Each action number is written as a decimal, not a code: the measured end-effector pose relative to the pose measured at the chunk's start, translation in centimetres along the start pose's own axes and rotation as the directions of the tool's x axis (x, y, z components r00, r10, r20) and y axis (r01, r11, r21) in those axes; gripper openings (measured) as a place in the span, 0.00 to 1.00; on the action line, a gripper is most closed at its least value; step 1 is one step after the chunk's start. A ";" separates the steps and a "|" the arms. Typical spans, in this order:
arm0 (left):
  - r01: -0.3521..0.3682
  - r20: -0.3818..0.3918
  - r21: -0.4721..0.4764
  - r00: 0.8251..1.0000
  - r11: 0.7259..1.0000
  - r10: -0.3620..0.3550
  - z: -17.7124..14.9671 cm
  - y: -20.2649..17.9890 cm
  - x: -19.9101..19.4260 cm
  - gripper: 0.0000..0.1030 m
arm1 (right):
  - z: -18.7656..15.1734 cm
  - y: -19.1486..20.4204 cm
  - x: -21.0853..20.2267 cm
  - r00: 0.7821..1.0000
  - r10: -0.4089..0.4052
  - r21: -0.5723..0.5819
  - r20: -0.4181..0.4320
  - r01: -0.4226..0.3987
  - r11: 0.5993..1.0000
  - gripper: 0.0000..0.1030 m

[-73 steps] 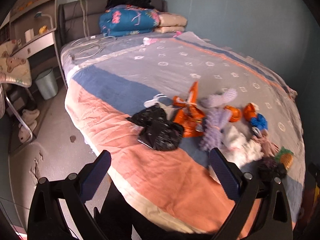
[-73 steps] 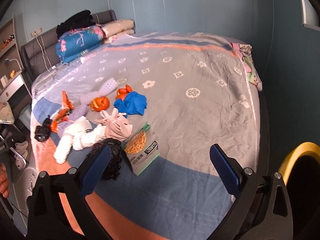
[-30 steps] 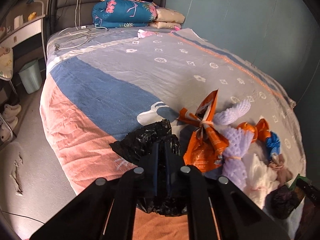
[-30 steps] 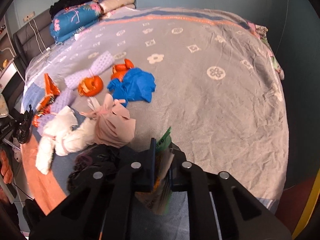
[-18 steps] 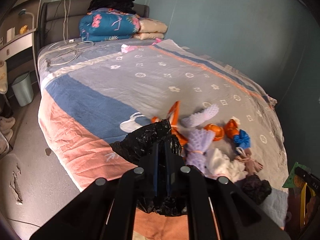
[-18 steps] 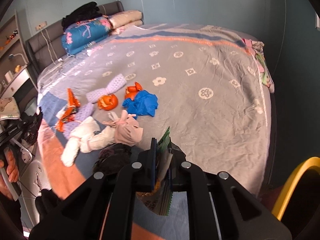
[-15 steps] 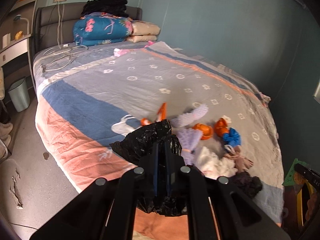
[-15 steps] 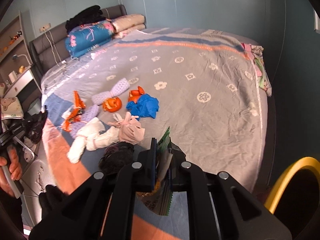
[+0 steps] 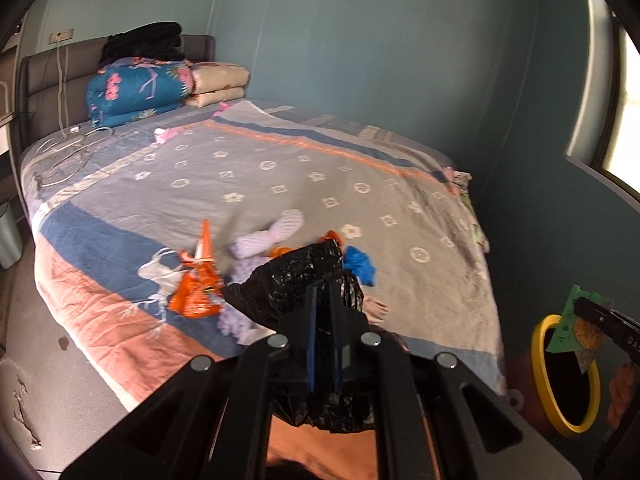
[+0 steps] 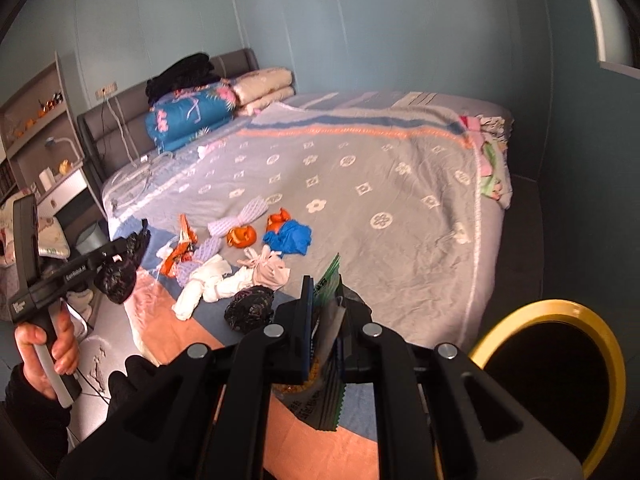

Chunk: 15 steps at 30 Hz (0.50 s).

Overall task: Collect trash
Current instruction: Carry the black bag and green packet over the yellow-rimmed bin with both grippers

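Note:
My left gripper [image 9: 323, 300] is shut on a crumpled black plastic bag [image 9: 292, 276], held above the bed's near edge; it also shows in the right wrist view [image 10: 120, 264]. My right gripper [image 10: 322, 300] is shut on a green snack packet [image 10: 326, 344], lifted off the bed; the packet shows in the left wrist view [image 9: 576, 326] above a yellow-rimmed bin [image 9: 560, 372]. The bin [image 10: 560, 360] stands at the bed's foot, lower right. Several tied trash bundles lie on the bedspread: orange [image 10: 182, 250], lilac [image 10: 240, 220], blue [image 10: 290, 238], white [image 10: 208, 284], beige [image 10: 268, 270], dark [image 10: 248, 308].
Folded quilts [image 10: 188, 116] and black clothes [image 10: 182, 76] are piled at the headboard. A desk and shelves [image 10: 44, 148] stand left of the bed, with a small pale bin [image 10: 90, 238] on the floor. Clothes [image 10: 490, 152] hang over the bed's far corner.
Both grippers closed on their items and lifted them off the bed. Both have since pulled back and swung right, bringing the yellow-rimmed bin into view.

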<state>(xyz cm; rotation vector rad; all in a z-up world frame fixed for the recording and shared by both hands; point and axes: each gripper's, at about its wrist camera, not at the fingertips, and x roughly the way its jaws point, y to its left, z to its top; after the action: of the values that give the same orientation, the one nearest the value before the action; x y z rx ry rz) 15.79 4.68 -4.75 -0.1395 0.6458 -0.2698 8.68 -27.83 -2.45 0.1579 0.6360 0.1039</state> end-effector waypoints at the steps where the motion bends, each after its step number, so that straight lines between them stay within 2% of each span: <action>1: 0.024 -0.001 0.002 1.000 1.000 -0.024 0.1 -0.9 -0.1 0.05 | 0.1 -0.4 -0.4 1.000 -0.004 0.006 0.006 0.004 1.000 0.08; 9: 0.150 -0.010 0.083 0.989 0.985 -0.149 0.1 -8.5 -0.7 0.05 | 0.2 -4.6 -5.2 0.995 -0.052 0.062 0.083 0.047 0.997 0.08; 15: 0.225 -0.029 0.145 0.974 0.963 -0.223 -0.2 -13.9 -0.2 0.05 | 0.0 -7.5 -8.2 0.982 -0.141 0.093 0.127 0.129 0.987 0.08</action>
<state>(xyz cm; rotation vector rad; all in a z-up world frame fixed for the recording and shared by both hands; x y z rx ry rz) 12.68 -8.54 -1.81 -0.0684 0.6198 -0.5365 2.52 -36.38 0.98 0.2010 0.5163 -0.0646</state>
